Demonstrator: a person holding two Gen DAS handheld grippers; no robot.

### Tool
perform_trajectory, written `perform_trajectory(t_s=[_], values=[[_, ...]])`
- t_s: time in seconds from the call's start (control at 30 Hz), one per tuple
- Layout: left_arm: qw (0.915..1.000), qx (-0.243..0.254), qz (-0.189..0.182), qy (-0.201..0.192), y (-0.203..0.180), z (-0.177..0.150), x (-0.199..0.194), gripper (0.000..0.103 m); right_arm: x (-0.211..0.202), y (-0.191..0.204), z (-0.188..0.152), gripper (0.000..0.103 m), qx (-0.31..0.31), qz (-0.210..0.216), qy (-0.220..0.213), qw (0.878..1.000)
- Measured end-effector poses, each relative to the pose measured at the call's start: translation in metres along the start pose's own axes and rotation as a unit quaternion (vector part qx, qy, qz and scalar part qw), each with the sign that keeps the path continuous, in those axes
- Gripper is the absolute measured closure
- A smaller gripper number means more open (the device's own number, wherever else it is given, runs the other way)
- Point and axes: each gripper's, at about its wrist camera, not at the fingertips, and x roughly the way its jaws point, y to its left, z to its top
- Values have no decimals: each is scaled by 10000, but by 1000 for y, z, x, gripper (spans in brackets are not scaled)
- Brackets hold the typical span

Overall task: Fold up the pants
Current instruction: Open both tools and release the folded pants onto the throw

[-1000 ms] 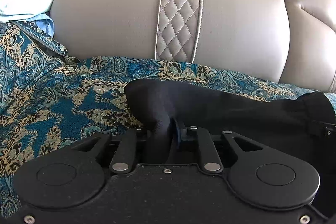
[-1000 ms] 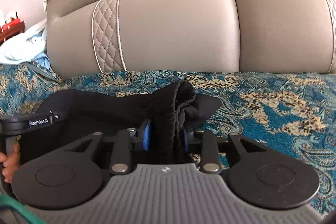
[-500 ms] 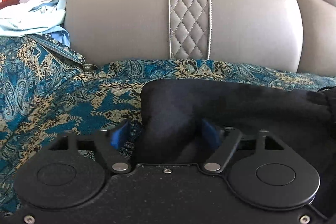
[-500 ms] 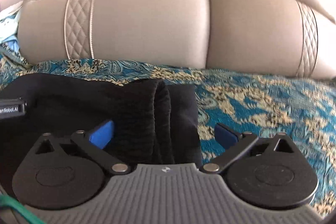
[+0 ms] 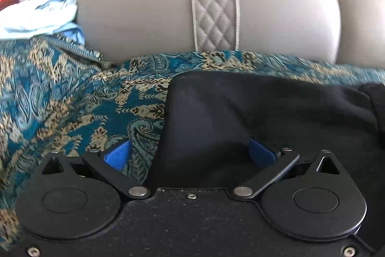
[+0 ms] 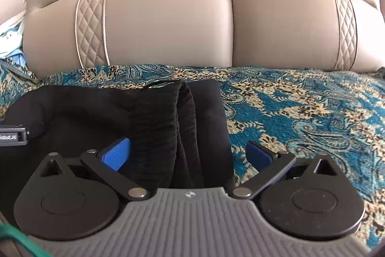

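Observation:
The black pants (image 5: 264,107) lie folded on the teal paisley throw (image 5: 72,98) over the sofa seat. My left gripper (image 5: 190,153) is open, its blue pads (image 5: 119,155) spread either side of the pants' left folded edge. My right gripper (image 6: 187,153) is open over the right end of the pants (image 6: 156,117), where the ribbed waistband (image 6: 182,107) and the layers under it are stacked. Neither gripper grips the cloth. The left gripper's body (image 6: 12,136) shows at the left edge of the right wrist view.
The beige leather sofa back (image 5: 149,11) with quilted stripes (image 5: 214,4) rises just behind the pants. Light blue clothes (image 5: 43,16) are piled at the far left. The throw (image 6: 312,112) extends to the right of the pants.
Both grippers were shut on the pants a second ago. They have opened wide and let the cloth go, and the pants now lie flat on the throw.

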Motion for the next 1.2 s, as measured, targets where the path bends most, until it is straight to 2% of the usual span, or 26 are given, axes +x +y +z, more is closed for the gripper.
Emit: perform_trajectory(t_s=[0.1,0.33,0.43,0.6,0.67,0.83,1.03,1.2], values=[[9999,111,54,-33,4,-9,-12,1,-9,1,-3,0,-95,-32,-51,9999],[9998,-22,-171,-39,11,-28,-39,1,-33,-1,-9,0,-7,-41,-163,9999],[9998,81,-148,-127,9,-36,-51,1,-44,-3,-15,0,48,-207,-288,9994],[9994,129,-278,-155,8,-49,-71,1,-68,-20,-26,0,701,-113,-626,9955],[9991,112,-350,-194,7,-55,-80,1,-76,-22,-31,0,786,-65,-740,9941],[9984,25,-488,-272,4,-72,-102,1,-97,-8,-54,0,487,-36,-916,9946],[9980,-71,-520,-353,-1,-94,-123,1,-112,19,-78,0,36,147,-880,9960],[9975,-178,-644,-246,-2,-105,-131,1,-117,34,-91,0,-250,195,-807,9962]])
